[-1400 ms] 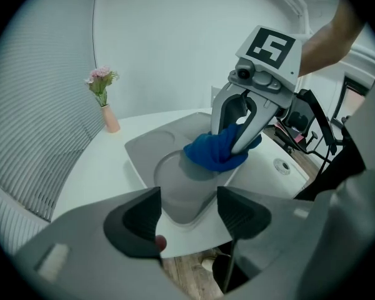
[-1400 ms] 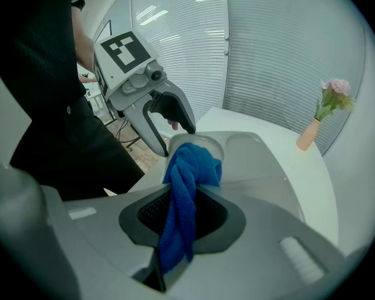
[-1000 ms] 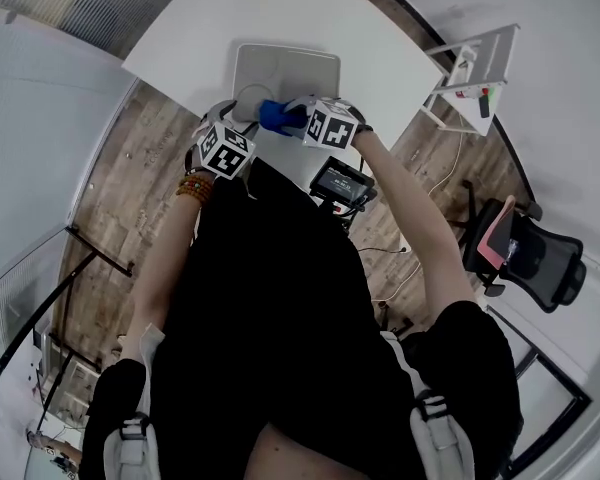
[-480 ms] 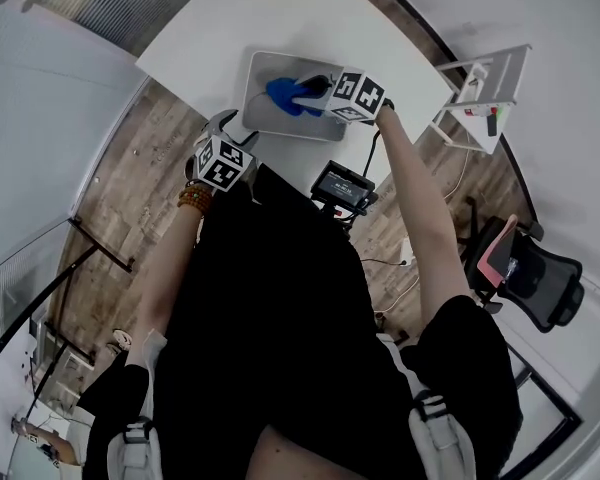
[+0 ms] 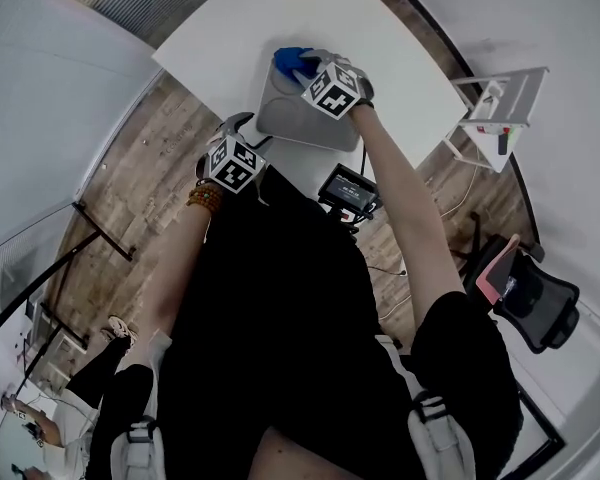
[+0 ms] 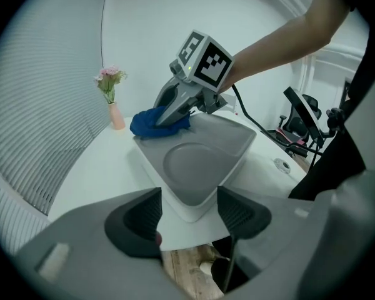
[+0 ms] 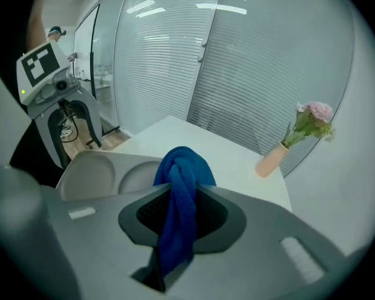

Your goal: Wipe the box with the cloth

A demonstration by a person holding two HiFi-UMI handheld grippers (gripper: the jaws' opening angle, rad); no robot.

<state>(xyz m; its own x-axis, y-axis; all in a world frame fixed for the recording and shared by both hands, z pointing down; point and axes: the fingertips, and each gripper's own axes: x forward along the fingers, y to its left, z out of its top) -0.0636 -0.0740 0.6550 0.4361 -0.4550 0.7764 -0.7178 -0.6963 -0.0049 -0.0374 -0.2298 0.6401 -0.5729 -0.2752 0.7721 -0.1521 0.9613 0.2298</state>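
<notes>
The grey box (image 5: 302, 118) lies on the white table (image 5: 220, 38), a shallow tray-like shape with round hollows (image 6: 197, 161). My right gripper (image 5: 305, 68) is shut on the blue cloth (image 5: 290, 60) and presses it on the box's far corner. In the right gripper view the cloth (image 7: 178, 195) hangs twisted between the jaws of that gripper (image 7: 181, 217), over the box (image 7: 103, 170). My left gripper (image 5: 236, 128) hovers open at the box's near corner. Its jaws (image 6: 187, 214) hold nothing. From there the cloth (image 6: 151, 122) shows under the right gripper (image 6: 175, 108).
A small vase with pink flowers (image 6: 111, 95) stands on the table beyond the box, also visible as the vase (image 7: 281, 152). A device with a screen (image 5: 348, 190) hangs at the table's near edge. An office chair (image 5: 525, 293) and a white rack (image 5: 495, 113) stand to the right.
My right gripper has swept the cloth across the box from its near side to its far corner. The left gripper has stayed by the near corner.
</notes>
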